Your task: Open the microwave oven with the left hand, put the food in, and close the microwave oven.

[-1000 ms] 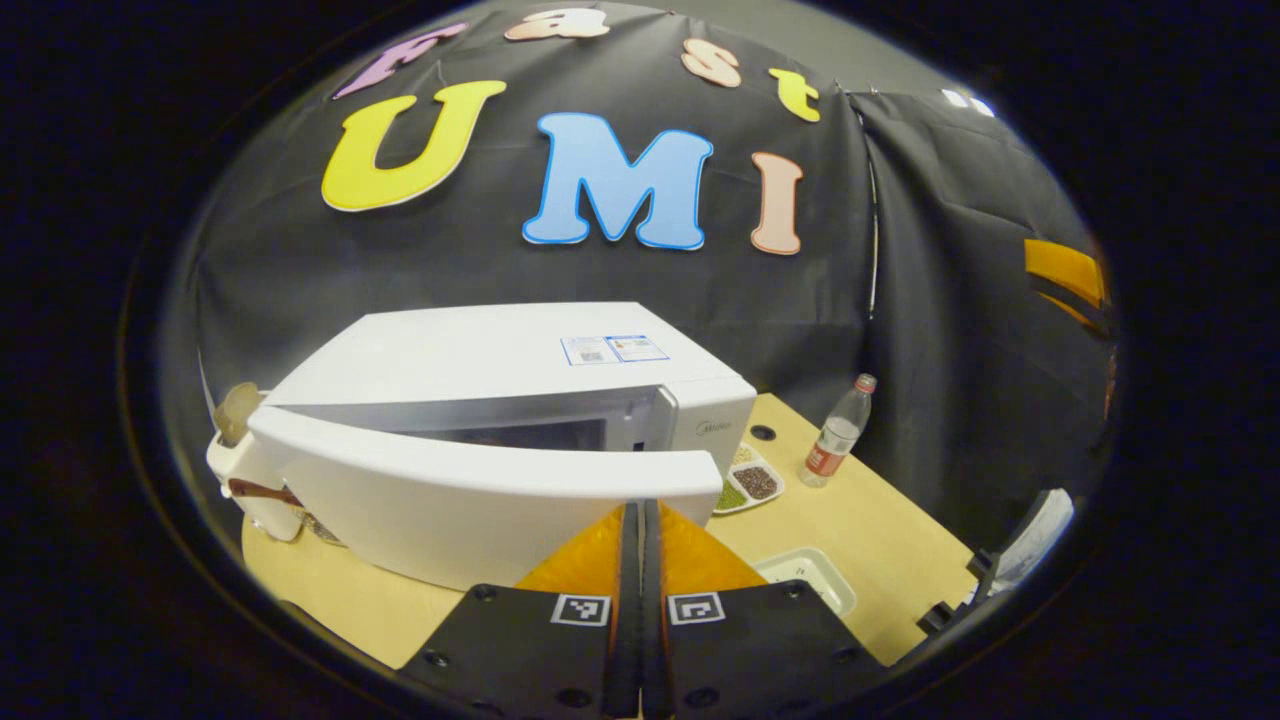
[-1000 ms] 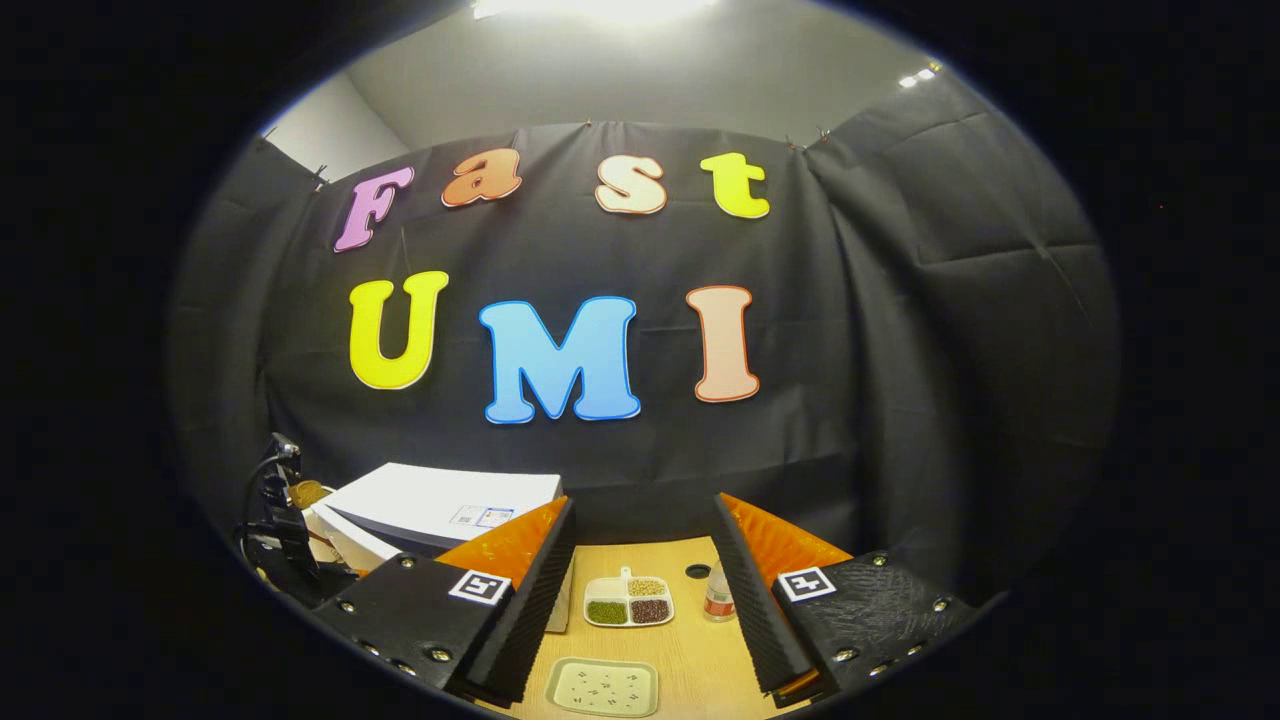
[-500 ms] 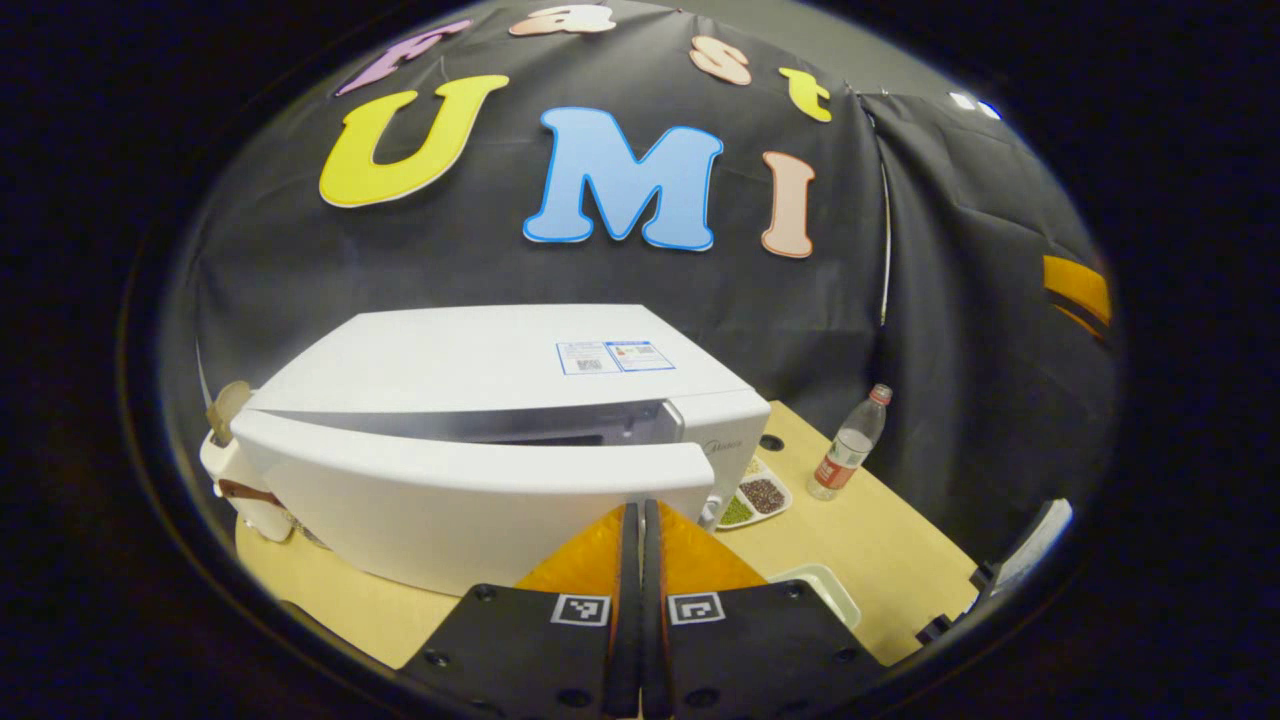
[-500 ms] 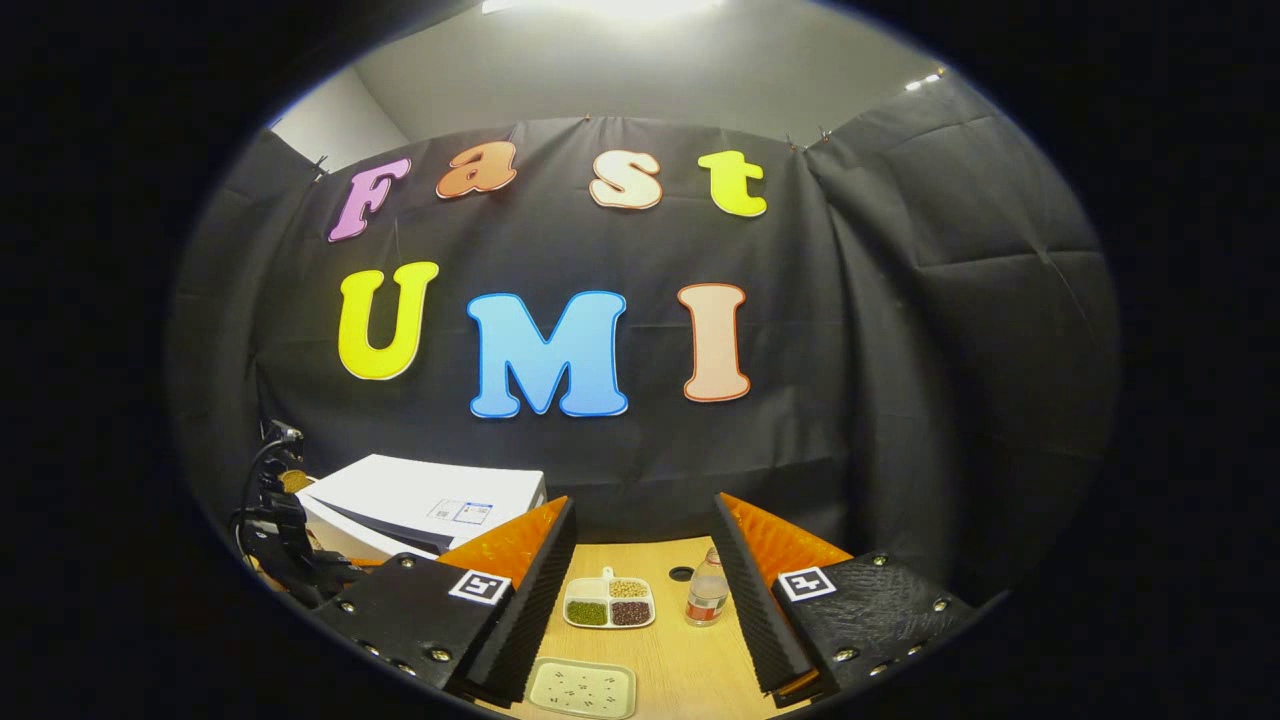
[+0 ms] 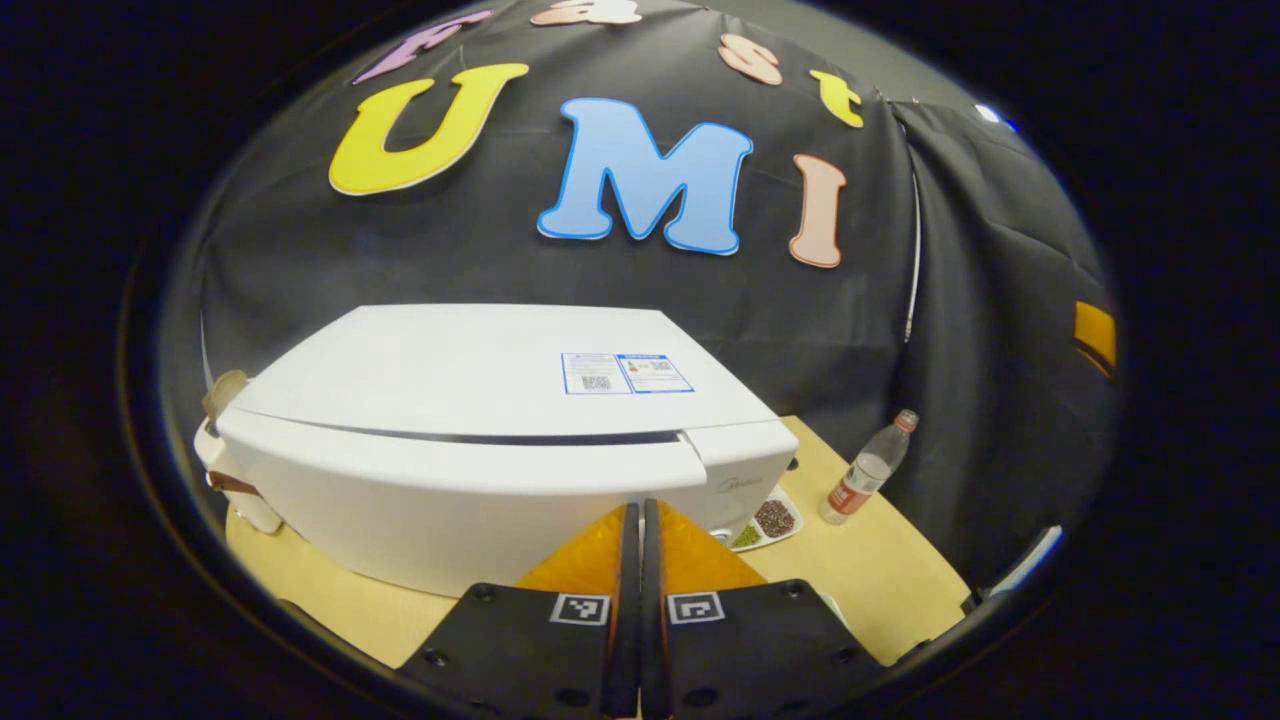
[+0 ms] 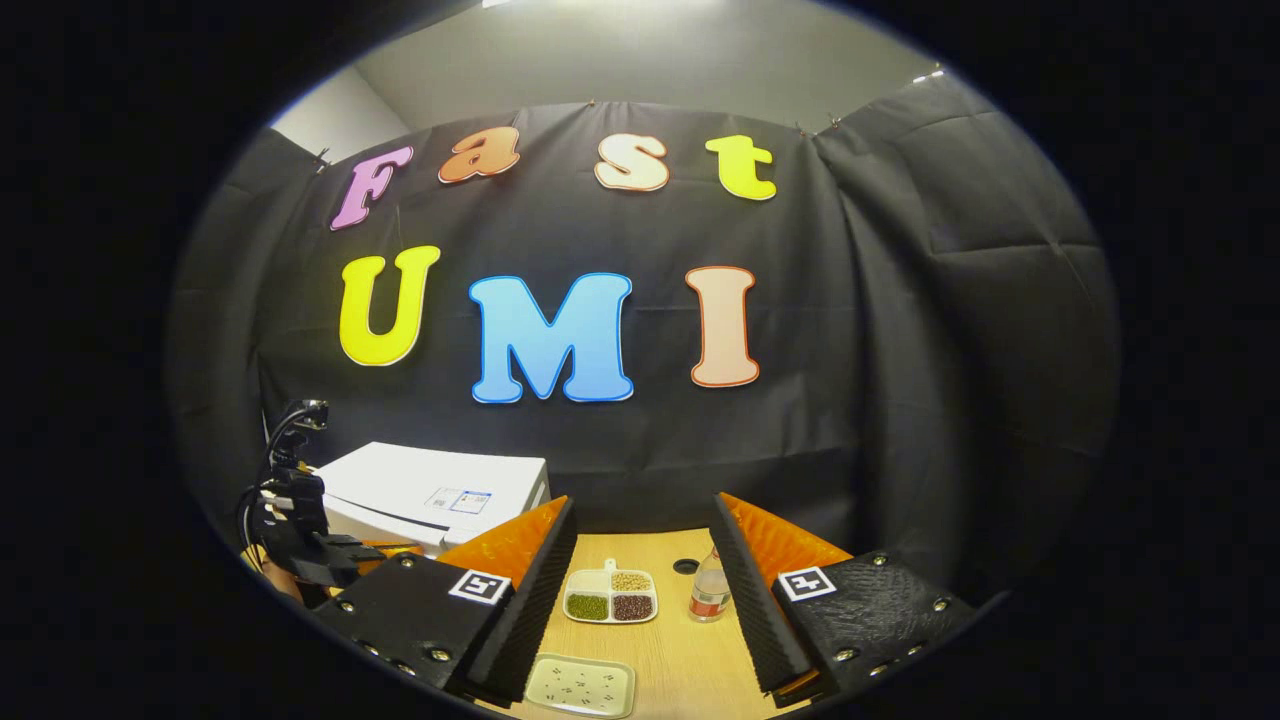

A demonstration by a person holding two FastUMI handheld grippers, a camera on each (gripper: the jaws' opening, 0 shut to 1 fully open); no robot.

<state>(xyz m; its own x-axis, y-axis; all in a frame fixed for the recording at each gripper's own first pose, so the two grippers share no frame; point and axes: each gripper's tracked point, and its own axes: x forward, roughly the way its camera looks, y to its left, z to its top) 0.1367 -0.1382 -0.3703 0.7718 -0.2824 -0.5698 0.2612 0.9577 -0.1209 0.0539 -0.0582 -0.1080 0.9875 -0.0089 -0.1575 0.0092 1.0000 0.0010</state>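
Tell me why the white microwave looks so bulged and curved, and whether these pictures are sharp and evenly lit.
Left gripper view: the fisheye lens bows the microwave, and its straight door edge arcs; focus is crisp, lighting soft, no glare. Right gripper view: the table and divided dish are sharp, a ceiling light brightens the top, and the edges darken.

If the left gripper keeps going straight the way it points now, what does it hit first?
The left gripper, shut, points at the white microwave oven's door, right ahead. It would likely meet that door front first; whether they already touch is unclear.

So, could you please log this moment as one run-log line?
phase: closing | microwave door: nearly shut | left gripper: shut, tips at door | right gripper: open, empty | divided dish: on table
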